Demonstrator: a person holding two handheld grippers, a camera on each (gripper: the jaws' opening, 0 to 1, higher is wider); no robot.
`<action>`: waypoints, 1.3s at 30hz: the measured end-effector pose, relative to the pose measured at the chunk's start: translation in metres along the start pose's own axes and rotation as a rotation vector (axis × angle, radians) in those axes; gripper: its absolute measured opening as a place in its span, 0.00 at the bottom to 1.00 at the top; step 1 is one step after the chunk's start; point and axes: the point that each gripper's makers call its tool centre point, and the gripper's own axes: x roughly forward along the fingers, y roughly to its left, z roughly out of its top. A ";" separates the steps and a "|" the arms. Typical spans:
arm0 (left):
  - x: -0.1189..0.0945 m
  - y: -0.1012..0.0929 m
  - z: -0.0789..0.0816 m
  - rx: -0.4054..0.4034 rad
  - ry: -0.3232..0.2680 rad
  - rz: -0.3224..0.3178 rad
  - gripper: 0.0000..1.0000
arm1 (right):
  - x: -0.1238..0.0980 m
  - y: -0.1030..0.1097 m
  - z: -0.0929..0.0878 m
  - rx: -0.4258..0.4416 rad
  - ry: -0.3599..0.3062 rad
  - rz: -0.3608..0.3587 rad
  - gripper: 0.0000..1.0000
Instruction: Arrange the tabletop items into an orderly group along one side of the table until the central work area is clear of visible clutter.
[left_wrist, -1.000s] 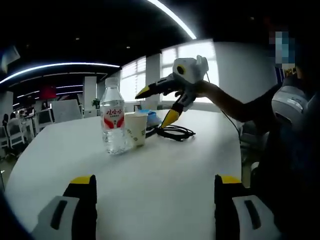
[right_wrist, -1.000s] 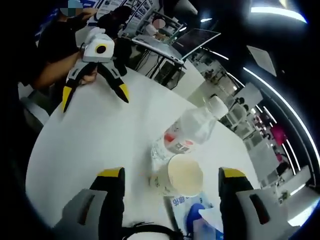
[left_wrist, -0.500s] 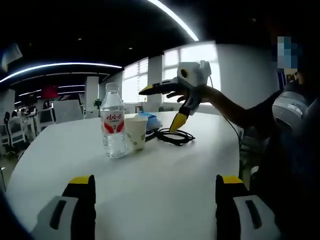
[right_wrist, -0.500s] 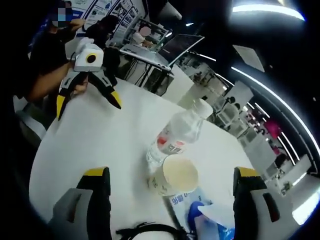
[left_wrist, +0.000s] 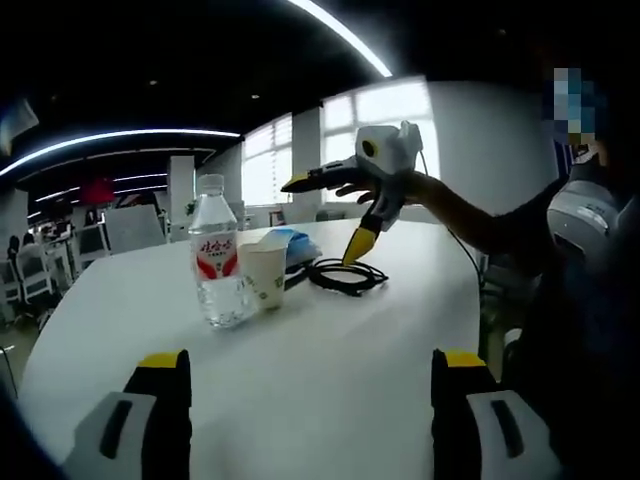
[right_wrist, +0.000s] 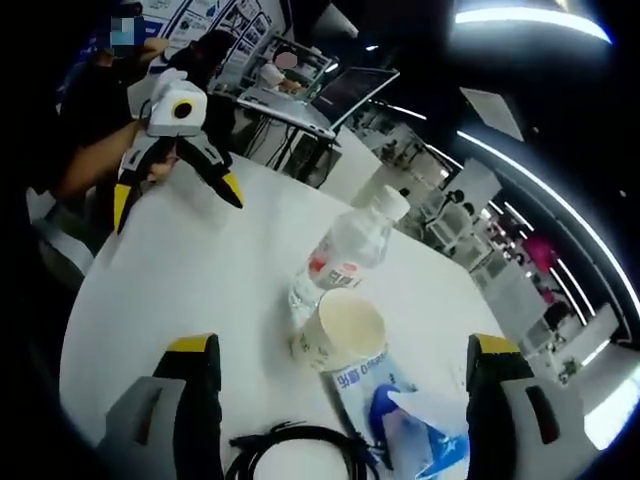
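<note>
My left gripper (left_wrist: 300, 395) sits low over the white table (left_wrist: 330, 350), jaws spread wide with nothing between them, and a broad bare stretch of tabletop lies ahead of it. My right gripper (left_wrist: 335, 210) is raised above the far part of the table, also spread wide and holding nothing; in the right gripper view its yellow-tipped jaws frame the items from above. Just under it lies a coiled black cable (left_wrist: 345, 275), and beside that a blue tissue packet (right_wrist: 400, 425). A paper cup (left_wrist: 264, 280) stands upright touching the packet's near end, with a clear water bottle (left_wrist: 216, 255) upright just beside the cup. These four cluster together near the middle of the table. The curved table edge on my right runs close to my body, and chairs (left_wrist: 30, 275) stand beyond the far left edge.
</note>
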 end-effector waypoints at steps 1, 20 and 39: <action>0.001 -0.001 0.001 0.000 0.000 -0.001 1.00 | -0.001 0.000 -0.001 0.000 0.001 0.000 1.00; 0.030 -0.018 0.018 0.031 0.006 -0.032 0.99 | -0.034 -0.009 -0.036 0.038 0.031 -0.041 1.00; 0.050 -0.034 0.033 0.055 -0.002 -0.069 0.98 | -0.053 -0.018 -0.057 0.072 0.038 -0.069 0.99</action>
